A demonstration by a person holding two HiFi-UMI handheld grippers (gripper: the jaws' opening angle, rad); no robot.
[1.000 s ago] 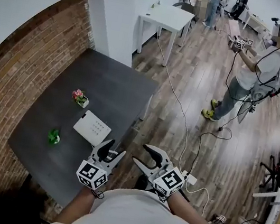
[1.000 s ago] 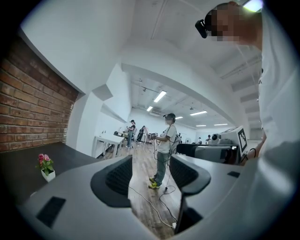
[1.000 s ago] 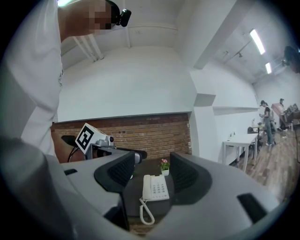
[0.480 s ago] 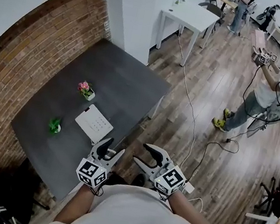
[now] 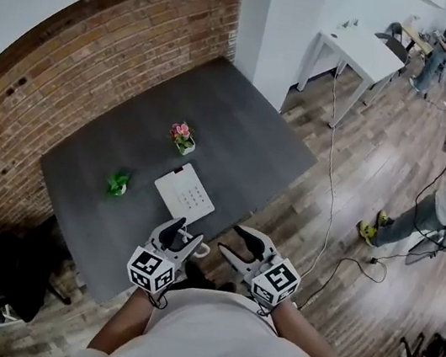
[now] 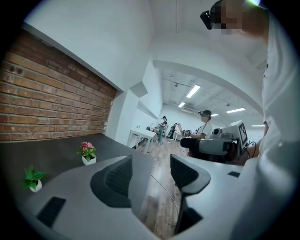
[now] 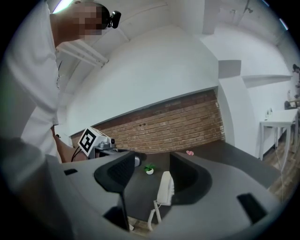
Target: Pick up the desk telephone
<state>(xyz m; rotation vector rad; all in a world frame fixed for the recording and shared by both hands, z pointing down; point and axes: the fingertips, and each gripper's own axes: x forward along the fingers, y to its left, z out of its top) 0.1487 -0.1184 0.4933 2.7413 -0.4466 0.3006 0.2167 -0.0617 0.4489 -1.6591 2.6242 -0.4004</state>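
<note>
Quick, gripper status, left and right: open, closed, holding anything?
Left gripper: open, nothing between its jaws.
Right gripper: open, empty; the desk telephone lies on the table beyond its jaws, untouched.

The desk telephone [image 5: 185, 192] looks smooth plastic, the table [image 5: 239, 134] matt, the wall [image 5: 103, 33] rough brick, the floor [image 5: 356, 197] wood.

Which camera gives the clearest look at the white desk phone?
The head view: the whole telephone lies unobstructed on the dark table. The right gripper view shows it edge-on beyond its fingers, with its coiled cord. The left gripper view shows none of it.
</note>
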